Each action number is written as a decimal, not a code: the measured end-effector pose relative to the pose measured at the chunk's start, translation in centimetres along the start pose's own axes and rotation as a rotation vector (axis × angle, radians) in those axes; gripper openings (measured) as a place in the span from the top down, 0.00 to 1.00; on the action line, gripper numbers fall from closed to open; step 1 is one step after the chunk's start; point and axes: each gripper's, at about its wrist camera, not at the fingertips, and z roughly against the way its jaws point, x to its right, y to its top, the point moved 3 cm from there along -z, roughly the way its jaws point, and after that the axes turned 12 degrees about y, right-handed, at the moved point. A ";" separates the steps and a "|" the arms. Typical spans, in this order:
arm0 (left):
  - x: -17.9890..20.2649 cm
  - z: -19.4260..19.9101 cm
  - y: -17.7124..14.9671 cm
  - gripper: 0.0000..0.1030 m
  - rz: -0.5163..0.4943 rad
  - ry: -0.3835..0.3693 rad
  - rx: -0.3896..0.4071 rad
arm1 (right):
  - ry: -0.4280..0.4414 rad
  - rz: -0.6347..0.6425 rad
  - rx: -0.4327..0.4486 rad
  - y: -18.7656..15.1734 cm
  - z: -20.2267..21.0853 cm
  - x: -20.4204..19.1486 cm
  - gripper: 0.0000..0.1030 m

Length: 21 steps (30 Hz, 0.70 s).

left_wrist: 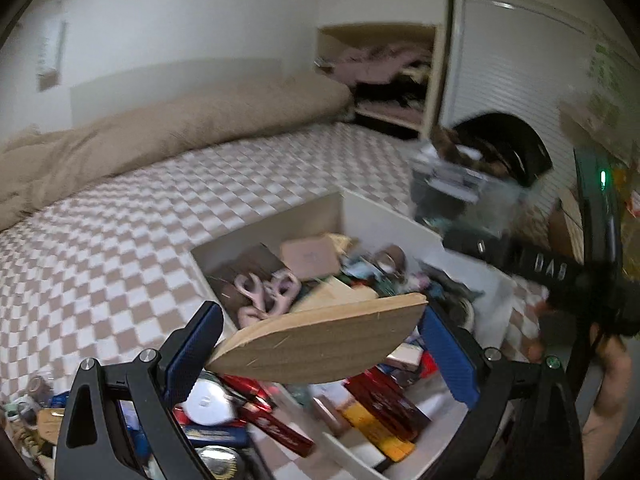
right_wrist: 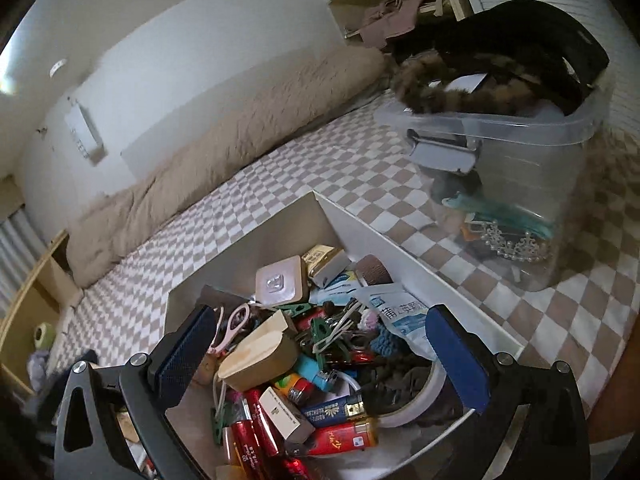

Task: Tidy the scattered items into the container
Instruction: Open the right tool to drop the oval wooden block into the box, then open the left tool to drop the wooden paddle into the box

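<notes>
Bedroom scene: bed under a beige-and-white checkered cover [right_wrist: 280,184], rolled tan quilt along the white wall.

Container: white open-topped rectangular box [right_wrist: 400,240] on the bed, already crowded with small items (red packets, pink-handled scissors, a tape roll). Lies directly ahead of and below both tools. Clear plastic lidless storage bin [right_wrist: 520,152] stands beyond the right one, well apart from the box.

Left hand-held gripper [left_wrist: 316,344]: blue pads clamped on a pale, flat wooden board with a rounded, pointed outline [left_wrist: 320,340], held across its long ends, hanging just above the near part of the box.

Right hand-held gripper [right_wrist: 320,352]: jaws spread fully wide, nothing between them, touching nothing; box contents visible through the gap.

Step in hand, as judged: depositing the board. Next move calls for lowering it over a free patch of the box, then releasing it flat so it does not ride up on the clutter or tip over the wall.
</notes>
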 end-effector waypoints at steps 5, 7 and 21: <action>2.7 -1.6 -1.5 0.04 -0.076 -0.064 -0.069 | 0.009 0.009 -0.008 0.0 -0.1 -0.1 0.00; 3.7 -2.1 -1.9 0.04 -0.100 -0.083 -0.092 | 0.016 0.008 -0.008 0.0 -0.1 -0.1 0.00; 7.3 -4.3 -3.3 0.04 -0.152 -0.144 -0.251 | 0.002 0.011 -0.004 0.0 -0.1 0.2 0.00</action>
